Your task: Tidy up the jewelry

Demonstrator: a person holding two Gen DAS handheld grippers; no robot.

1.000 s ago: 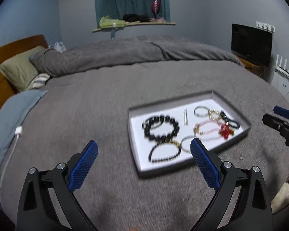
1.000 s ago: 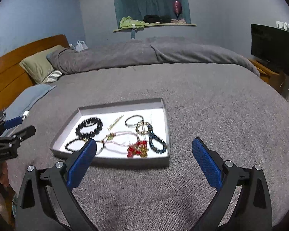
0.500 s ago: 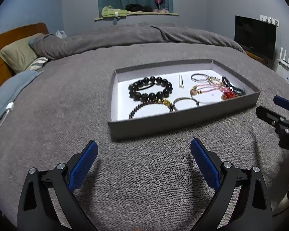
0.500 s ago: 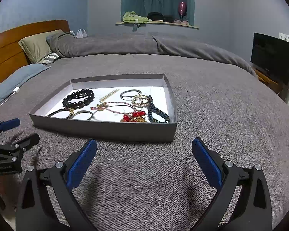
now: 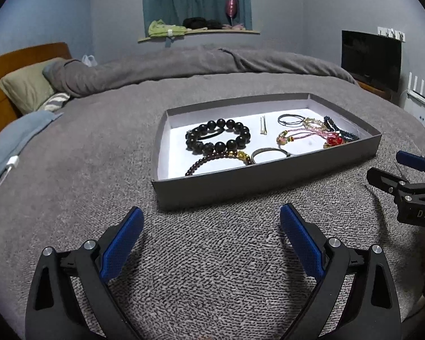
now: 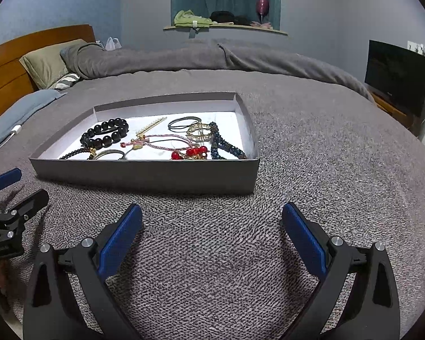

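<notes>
A shallow grey box [image 5: 263,175] with a white floor sits on the grey bed; it also shows in the right wrist view [image 6: 144,171]. In it lie a big black bead bracelet [image 5: 218,138], a dark bead bracelet with gold beads [image 5: 216,160], a silver bangle [image 5: 269,154], a hair clip [image 5: 263,128], a thin black ring [image 5: 291,119], pink cords with red beads [image 5: 333,140] and a dark blue beaded strand [image 6: 226,147]. My left gripper [image 5: 211,236] is open and empty, low in front of the box. My right gripper [image 6: 212,233] is open and empty, also short of the box.
The grey blanket [image 5: 99,170] covers the bed. Pillows [image 5: 25,87] and a wooden headboard [image 6: 8,65] are at the left. A white charger cable [image 5: 12,163] lies at the left edge. A TV [image 6: 396,76] stands at the right.
Both grippers have dropped lower toward the bed, so the box now appears from a flatter angle and closer. Both jaws stayed open. The jewelry has not moved.
</notes>
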